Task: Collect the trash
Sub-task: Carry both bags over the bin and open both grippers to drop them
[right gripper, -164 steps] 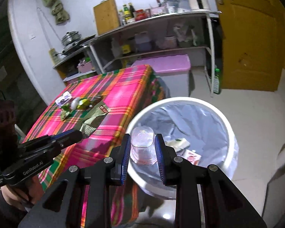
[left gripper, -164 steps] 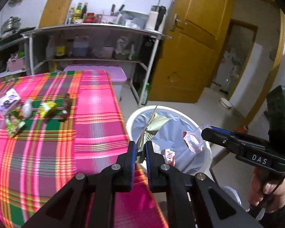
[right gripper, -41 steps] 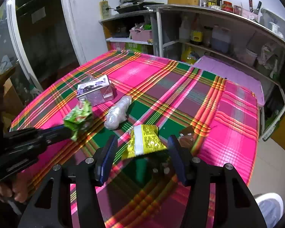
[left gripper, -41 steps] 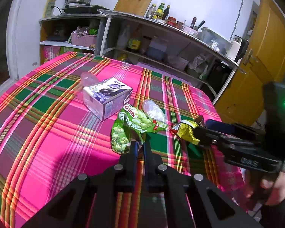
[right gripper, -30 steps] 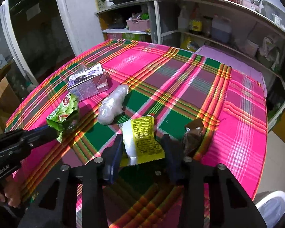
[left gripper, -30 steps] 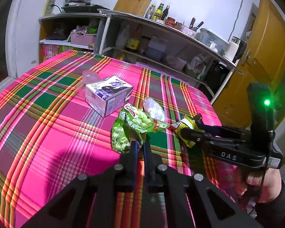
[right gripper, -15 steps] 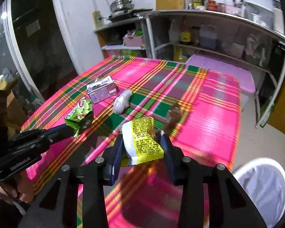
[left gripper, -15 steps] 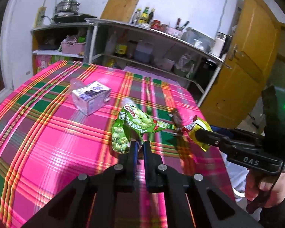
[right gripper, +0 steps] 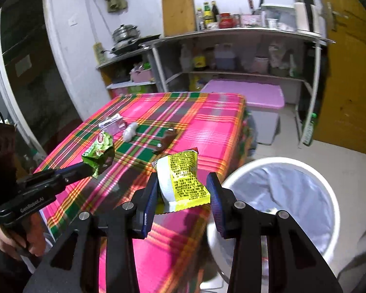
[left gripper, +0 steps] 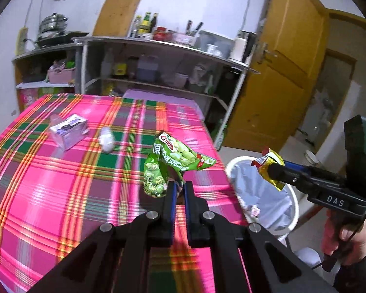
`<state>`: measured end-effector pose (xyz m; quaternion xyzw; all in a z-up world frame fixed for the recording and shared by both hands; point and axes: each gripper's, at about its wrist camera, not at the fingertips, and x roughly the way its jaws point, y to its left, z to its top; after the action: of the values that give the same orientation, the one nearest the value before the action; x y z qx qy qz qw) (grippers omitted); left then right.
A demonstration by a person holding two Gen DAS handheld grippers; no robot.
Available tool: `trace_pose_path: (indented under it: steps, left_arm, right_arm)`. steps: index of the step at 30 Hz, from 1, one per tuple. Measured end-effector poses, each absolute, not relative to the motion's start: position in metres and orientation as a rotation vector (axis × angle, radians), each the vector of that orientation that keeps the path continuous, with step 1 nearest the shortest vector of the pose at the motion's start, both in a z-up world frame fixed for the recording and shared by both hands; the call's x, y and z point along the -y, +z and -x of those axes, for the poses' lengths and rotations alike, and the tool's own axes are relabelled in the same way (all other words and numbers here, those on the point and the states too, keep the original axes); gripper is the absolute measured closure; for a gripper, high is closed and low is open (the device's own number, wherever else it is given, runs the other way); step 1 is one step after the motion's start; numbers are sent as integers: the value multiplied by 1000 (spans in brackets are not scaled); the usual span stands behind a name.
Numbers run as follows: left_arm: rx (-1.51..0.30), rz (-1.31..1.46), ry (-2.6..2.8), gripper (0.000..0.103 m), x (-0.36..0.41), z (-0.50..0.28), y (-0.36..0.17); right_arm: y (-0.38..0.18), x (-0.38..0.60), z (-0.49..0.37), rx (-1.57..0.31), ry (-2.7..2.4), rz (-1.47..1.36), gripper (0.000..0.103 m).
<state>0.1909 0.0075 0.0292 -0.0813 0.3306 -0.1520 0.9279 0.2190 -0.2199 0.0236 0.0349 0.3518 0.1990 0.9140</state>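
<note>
My left gripper (left gripper: pixel 178 187) is shut on a crumpled green pea-snack bag (left gripper: pixel 170 161), lifted above the pink plaid table (left gripper: pixel 61 185). In the right wrist view the same green bag (right gripper: pixel 100 150) hangs from the left gripper (right gripper: pixel 95 167). My right gripper (right gripper: pixel 183 185) is shut on a yellow snack packet (right gripper: pixel 183 179), held above the table's corner beside the white bin (right gripper: pixel 329 195). The left wrist view shows the right gripper (left gripper: pixel 272 171) with the yellow packet (left gripper: pixel 268 168) over the bin (left gripper: pixel 263 195), which has a pale liner.
Left on the table are a small purple-and-white carton (left gripper: pixel 69 131), a clear crumpled wrapper (left gripper: pixel 106 139) and a brown wrapper (right gripper: pixel 167 138). Metal shelves (left gripper: pixel 158 73) with bottles stand behind, a purple box (right gripper: pixel 244 92) beneath them. A yellow door (left gripper: pixel 275 73) is at the right.
Both grippers have lifted and swung right, away from the table's middle toward the bin, carrying the green bag and the yellow packet. The bin has come into both views.
</note>
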Motion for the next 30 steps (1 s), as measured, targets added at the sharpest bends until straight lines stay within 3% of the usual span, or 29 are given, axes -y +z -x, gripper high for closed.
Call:
trace_pose_path:
  steps: [30]
  left_arm:
    - [-803,68,-576,97,142,-236,-9]
  right_arm:
    - [-30,338,-207,-825,160,-222,61]
